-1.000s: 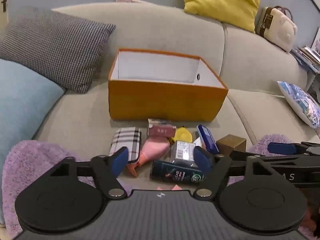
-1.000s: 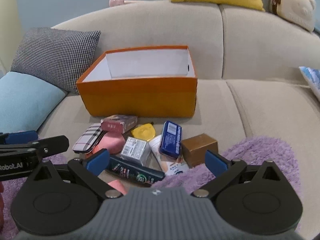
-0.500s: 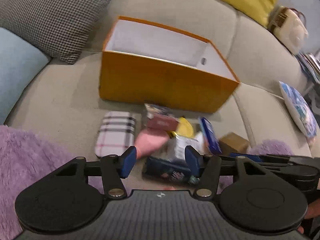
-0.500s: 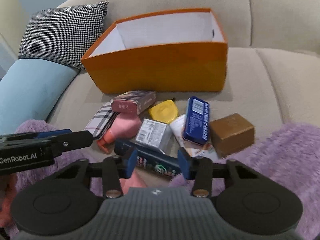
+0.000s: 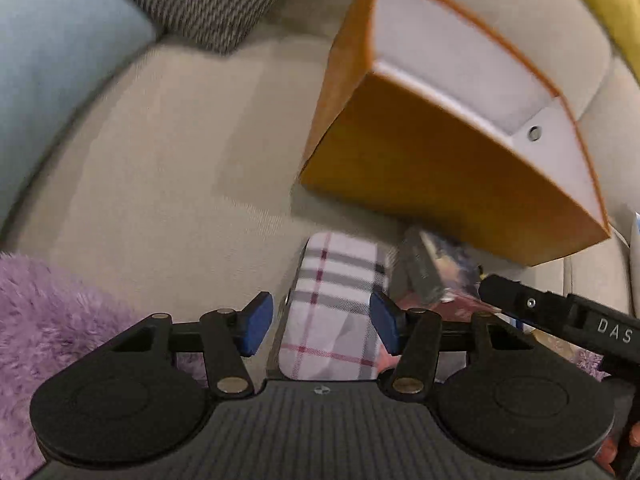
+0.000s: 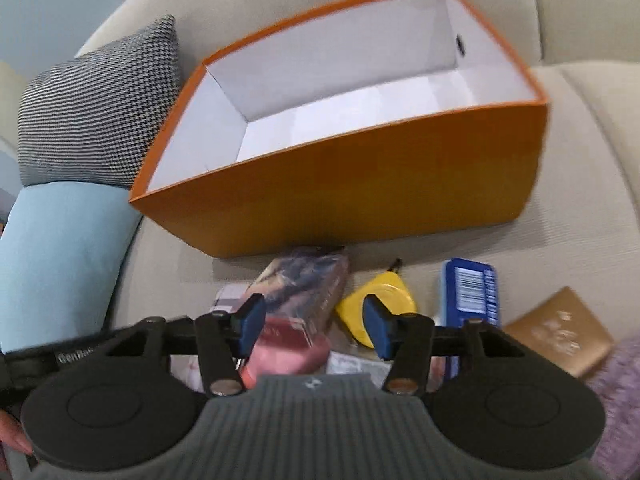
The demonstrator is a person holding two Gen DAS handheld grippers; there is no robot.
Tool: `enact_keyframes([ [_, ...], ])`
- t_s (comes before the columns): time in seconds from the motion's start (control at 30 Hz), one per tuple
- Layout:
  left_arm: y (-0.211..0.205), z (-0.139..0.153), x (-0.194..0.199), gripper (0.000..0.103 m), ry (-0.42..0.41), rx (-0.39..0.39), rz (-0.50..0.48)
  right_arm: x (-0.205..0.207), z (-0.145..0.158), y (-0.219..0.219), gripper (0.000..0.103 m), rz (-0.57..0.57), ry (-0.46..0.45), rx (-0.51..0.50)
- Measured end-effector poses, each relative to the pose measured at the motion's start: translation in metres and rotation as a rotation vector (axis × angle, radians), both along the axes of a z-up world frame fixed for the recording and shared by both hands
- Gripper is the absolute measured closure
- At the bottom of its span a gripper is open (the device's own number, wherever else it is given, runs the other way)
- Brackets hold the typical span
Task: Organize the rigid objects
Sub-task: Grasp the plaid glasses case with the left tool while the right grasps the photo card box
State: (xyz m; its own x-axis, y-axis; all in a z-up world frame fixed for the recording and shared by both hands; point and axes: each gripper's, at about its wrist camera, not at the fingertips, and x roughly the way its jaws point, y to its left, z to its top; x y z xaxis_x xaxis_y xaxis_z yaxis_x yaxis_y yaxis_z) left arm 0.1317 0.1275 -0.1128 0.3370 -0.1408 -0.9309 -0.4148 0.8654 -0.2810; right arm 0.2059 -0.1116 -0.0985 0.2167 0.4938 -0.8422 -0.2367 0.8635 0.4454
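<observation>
On the beige sofa seat [image 5: 168, 168], just in front of the orange box [image 6: 360, 196], the loose things lie in a tight heap, and much of it is hard to read. In the right wrist view the body of the right tongs [image 6: 314, 324] covers the near half of the pile, so only the tops of things show. A pinkish item [image 6: 288, 354] under them is blurred and cut off. The boxed pack with a dark picture on its lid [image 6: 308, 284] lies between the pads, its red end nearest; neither pad visibly presses it. These tongs stand partly open, having narrowed and then widened again within the last moment.

In the left wrist view the left tongs [image 5: 322, 322] straddle the plaid case [image 5: 336, 304], a flat white case with grey and maroon checks and rounded corners. There is a gap on the left pad's side, the right pad sits at its edge, and contact cannot be told. Its near end is hidden by the tongs' body. Their opening narrowed a little earlier in the second and holds half open.

The yellow tape measure [image 6: 380, 300], the blue tin with a barcode [image 6: 472, 292] and the gold box [image 6: 560, 332] lie to the right. The orange box is white inside, with nothing in the part that shows. A purple fluffy throw [image 5: 60, 320] edges the frame.
</observation>
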Motion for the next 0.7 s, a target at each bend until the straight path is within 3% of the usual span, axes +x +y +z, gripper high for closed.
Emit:
enact_keyframes([
  [0.1,0.005,-0.014,0.001,0.034,0.040,-0.050,0.013,0.011,-0.017,0.006,0.046,-0.013,0.076,0.020],
  [0.27,0.003,-0.028,0.011,0.022,0.038,-0.136,0.002,0.022,-0.031,0.009,0.042,-0.043,0.139,0.044],
  [0.33,0.000,-0.035,0.015,0.022,0.049,-0.167,-0.002,0.026,-0.039,0.009,0.041,-0.062,0.188,0.072],
  [0.5,-0.005,-0.037,0.020,0.030,0.032,-0.177,-0.006,0.025,-0.048,0.014,0.043,-0.066,0.245,0.125],
  [0.7,-0.005,-0.029,-0.003,0.039,0.012,-0.151,0.012,0.025,-0.045,0.018,0.060,-0.056,0.223,0.140],
])
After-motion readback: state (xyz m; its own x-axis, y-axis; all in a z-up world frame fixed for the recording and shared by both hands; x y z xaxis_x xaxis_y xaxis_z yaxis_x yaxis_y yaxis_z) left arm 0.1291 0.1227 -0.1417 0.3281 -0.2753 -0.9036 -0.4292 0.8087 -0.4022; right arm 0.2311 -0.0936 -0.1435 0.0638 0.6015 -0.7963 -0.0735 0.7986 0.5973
